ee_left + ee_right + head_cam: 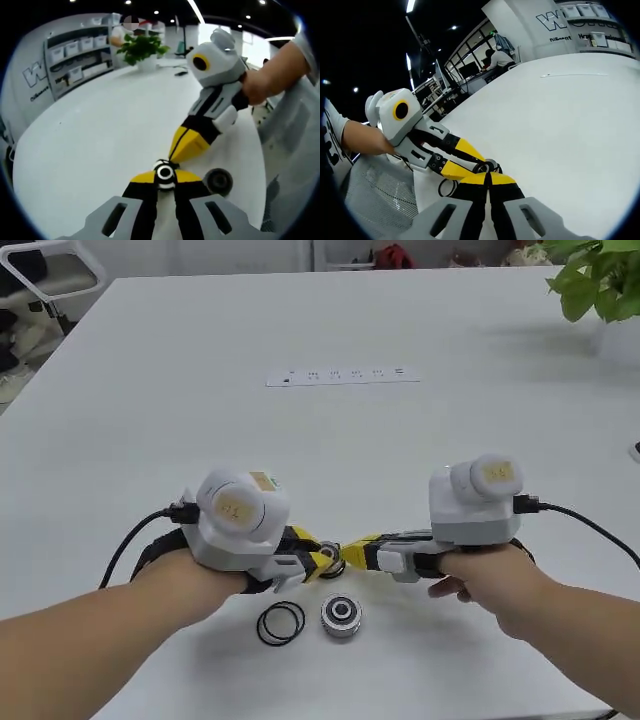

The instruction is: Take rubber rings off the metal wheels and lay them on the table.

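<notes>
A small metal wheel (pixel 333 558) with a black rubber ring on it hangs just above the table between both grippers. My left gripper (pixel 320 562) is shut on this wheel (pixel 165 172), coming in from the left. My right gripper (pixel 352 555) comes in from the right, its yellow tips (pixel 186 144) closed and pinching at the wheel's rim (pixel 490 165), where the ring sits. In front of them on the table lie two loose black rubber rings (pixel 281 623) and a bare metal wheel (pixel 341 616), which also shows in the left gripper view (pixel 219 181).
The white table (pixel 330 440) stretches far ahead, with a row of small printed marks (pixel 342 375) at mid-table. A green potted plant (pixel 590 280) stands at the far right corner. The table's front edge runs close below the hands.
</notes>
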`<action>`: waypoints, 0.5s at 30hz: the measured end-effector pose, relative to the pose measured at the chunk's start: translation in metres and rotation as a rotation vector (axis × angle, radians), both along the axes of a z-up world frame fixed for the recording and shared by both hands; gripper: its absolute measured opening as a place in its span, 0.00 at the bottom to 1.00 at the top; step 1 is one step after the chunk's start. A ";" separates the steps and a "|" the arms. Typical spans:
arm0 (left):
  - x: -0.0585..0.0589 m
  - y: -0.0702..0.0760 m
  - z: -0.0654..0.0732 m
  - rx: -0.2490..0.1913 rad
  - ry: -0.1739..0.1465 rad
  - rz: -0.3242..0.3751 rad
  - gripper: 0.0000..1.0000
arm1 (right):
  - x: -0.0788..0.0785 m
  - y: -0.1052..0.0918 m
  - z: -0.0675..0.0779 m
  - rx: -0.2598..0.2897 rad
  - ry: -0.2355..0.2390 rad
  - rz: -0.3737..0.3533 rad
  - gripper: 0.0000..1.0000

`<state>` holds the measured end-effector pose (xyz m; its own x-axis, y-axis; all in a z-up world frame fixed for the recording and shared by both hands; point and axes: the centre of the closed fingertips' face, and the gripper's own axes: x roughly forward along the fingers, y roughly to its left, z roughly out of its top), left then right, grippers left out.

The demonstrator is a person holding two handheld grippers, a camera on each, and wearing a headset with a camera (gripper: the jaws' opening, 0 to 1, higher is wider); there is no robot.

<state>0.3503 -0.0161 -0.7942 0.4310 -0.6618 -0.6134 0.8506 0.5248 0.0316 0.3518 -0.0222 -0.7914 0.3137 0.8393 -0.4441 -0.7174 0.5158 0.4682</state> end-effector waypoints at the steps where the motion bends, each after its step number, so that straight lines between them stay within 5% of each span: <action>1: 0.000 0.000 0.000 0.000 0.000 -0.001 0.12 | 0.000 0.001 0.000 0.002 0.002 0.002 0.00; 15: -0.003 -0.001 0.000 0.005 0.002 -0.008 0.12 | -0.012 0.012 0.009 0.057 0.025 0.055 0.00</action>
